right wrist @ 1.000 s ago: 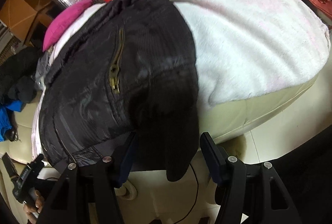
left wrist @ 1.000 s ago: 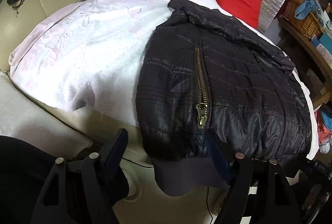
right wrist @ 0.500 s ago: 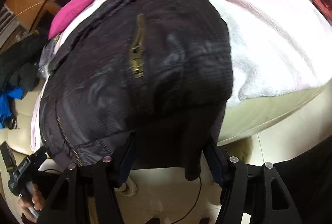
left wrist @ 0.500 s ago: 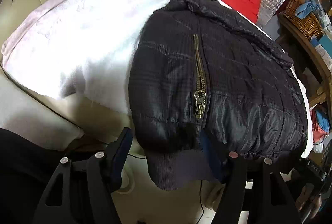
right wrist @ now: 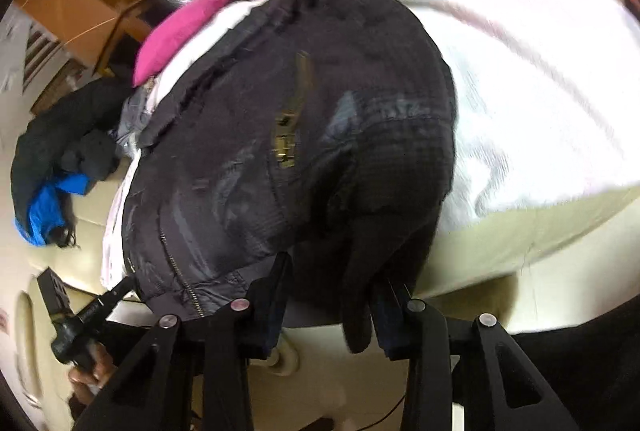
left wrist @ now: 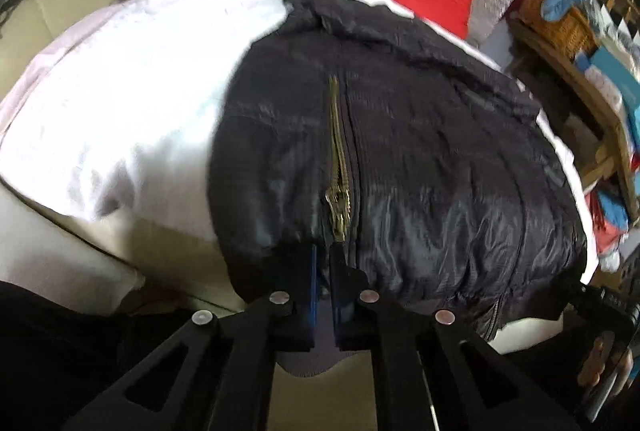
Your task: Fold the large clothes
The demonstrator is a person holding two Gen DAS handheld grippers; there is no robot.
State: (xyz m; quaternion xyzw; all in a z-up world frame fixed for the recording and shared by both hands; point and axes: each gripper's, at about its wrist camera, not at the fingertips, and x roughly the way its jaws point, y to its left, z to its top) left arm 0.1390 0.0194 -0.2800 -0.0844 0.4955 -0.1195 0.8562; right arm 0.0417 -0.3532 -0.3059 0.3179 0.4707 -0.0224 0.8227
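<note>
Black jacket (left wrist: 420, 171): left hand-held gripper (left wrist: 323, 271), open earlier, now pinches its hem.

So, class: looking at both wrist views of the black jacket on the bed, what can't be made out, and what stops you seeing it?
- Black jacket, left wrist view: the near hem is hidden behind the left gripper; fabric between the fingers isn't visible.
- Zipper pull, right wrist view: motion blur smears its detail.
- Right gripper: the hanging black ribbed cuff covers the gap, so contact is unclear.
- Wicker basket, left wrist view: blurred contents.
</note>
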